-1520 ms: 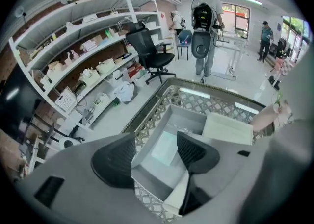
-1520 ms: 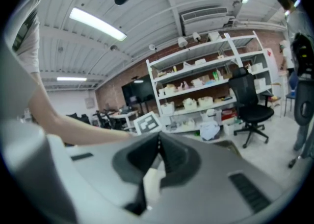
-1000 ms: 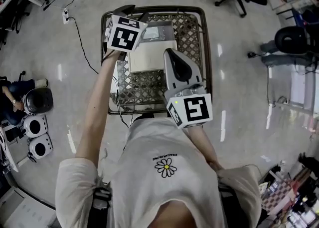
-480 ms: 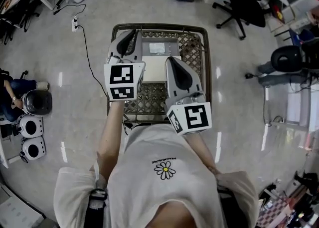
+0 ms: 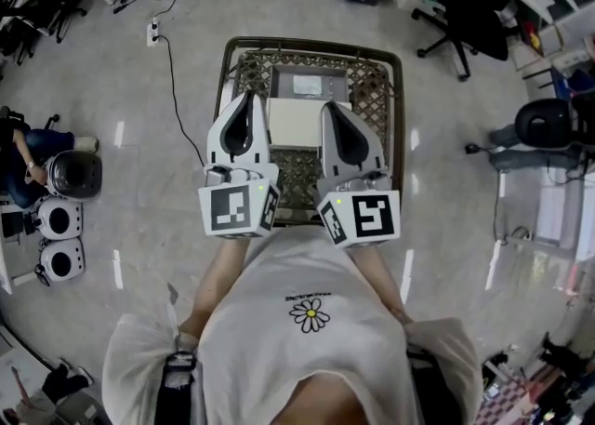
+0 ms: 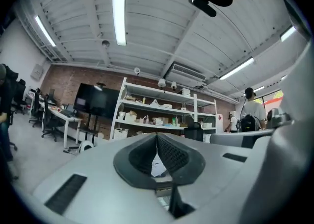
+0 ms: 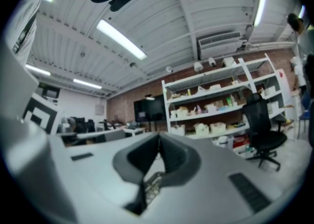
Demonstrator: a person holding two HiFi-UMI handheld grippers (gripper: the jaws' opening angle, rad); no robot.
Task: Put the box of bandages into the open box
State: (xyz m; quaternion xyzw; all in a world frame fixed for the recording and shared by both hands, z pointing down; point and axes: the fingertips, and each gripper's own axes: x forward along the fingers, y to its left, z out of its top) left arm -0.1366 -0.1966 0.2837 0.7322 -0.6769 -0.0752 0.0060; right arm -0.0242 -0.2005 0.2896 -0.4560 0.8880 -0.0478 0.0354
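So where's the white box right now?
In the head view, the white box lies in the middle of the wire cart, between the right tongs and the left tongs, which just closed empty.

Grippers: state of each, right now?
Left gripper: closed, just shut, nothing held.
Right gripper: closed, empty.

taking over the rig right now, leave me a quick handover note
Grippers: the left gripper is shut, its jaws just closed on nothing. The right gripper is shut and empty. Both are held over the cart.
Things: grey open box at the cart's far end, small white item inside, likely the bandage box. Cream box lies just nearer.
Done: probably the drop.
Left: confirm the item is the bandages.
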